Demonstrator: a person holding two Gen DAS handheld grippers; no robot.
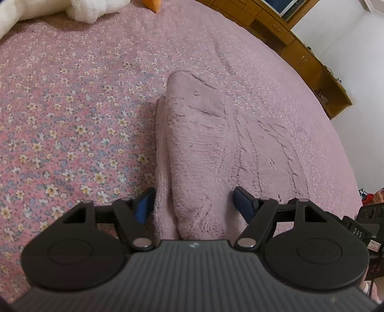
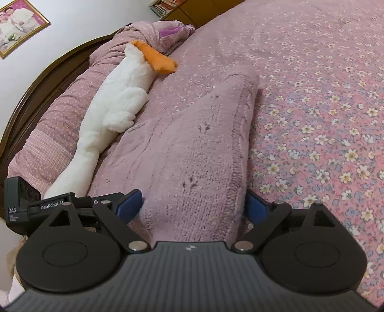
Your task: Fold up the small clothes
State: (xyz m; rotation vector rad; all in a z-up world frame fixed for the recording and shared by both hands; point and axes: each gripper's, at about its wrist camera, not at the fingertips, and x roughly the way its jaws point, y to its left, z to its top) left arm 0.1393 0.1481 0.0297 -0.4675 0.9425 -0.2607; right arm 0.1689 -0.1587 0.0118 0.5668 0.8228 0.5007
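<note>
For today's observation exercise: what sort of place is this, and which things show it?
Most likely a bedroom: a bed with a floral bedspread, a white stuffed toy beside folded bedding, and a framed picture on the wall.

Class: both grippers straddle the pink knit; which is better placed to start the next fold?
Likely right: the right gripper straddles the knit's ribbed edge; the left gripper straddles bunched folds.

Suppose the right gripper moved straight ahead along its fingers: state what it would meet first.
The right gripper would meet the fuzzy pink knitted garment first; the fabric already sits between its open blue fingers. Beyond lies the pink floral bedspread, though depth is unclear.
</note>
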